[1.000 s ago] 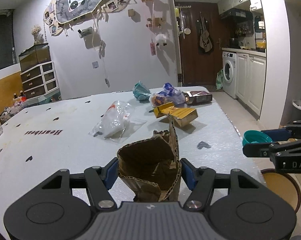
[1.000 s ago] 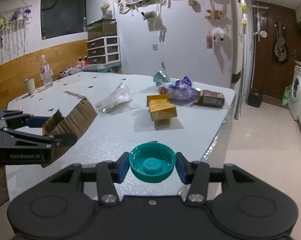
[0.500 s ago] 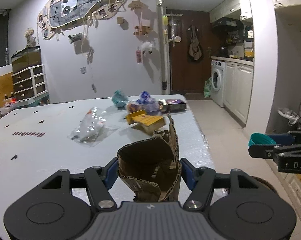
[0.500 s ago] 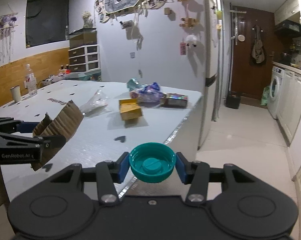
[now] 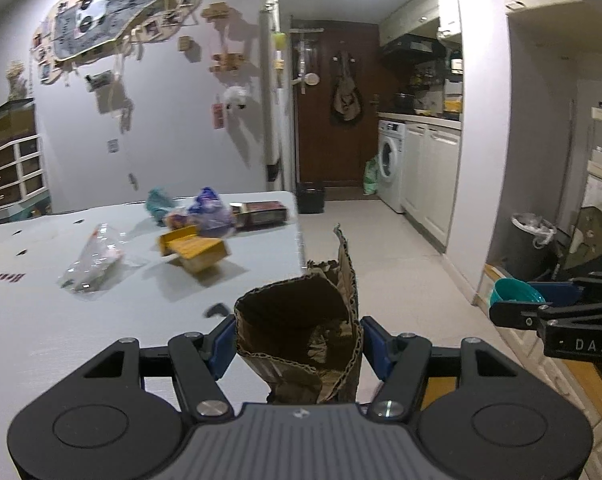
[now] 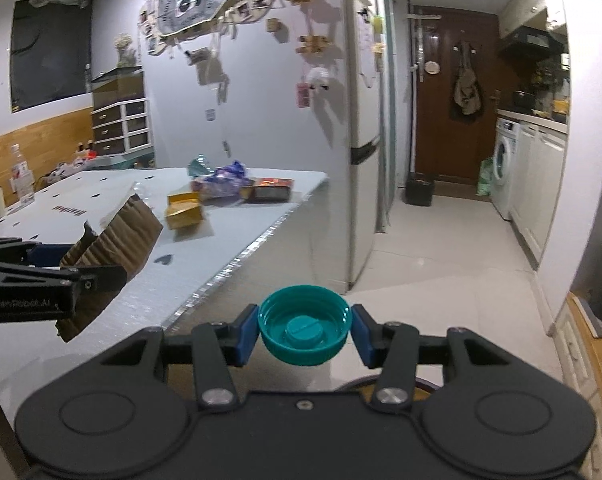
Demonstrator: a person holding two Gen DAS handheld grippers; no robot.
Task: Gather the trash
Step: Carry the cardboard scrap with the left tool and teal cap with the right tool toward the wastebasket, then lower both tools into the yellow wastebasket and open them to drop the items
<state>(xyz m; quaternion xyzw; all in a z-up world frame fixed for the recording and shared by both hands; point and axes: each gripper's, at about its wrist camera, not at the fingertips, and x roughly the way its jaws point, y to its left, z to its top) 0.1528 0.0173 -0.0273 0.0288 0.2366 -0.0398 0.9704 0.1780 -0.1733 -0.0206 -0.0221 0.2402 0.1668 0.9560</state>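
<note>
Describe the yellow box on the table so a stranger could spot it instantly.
Start at the white table and find the litter near its far end. The yellow box lies nearest the camera, beside a clear plastic bag; it alone is yellow cardboard.

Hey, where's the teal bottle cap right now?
The teal bottle cap sits clamped in the right gripper, centre-bottom of the right wrist view, over the floor just past the white table edge.
</note>
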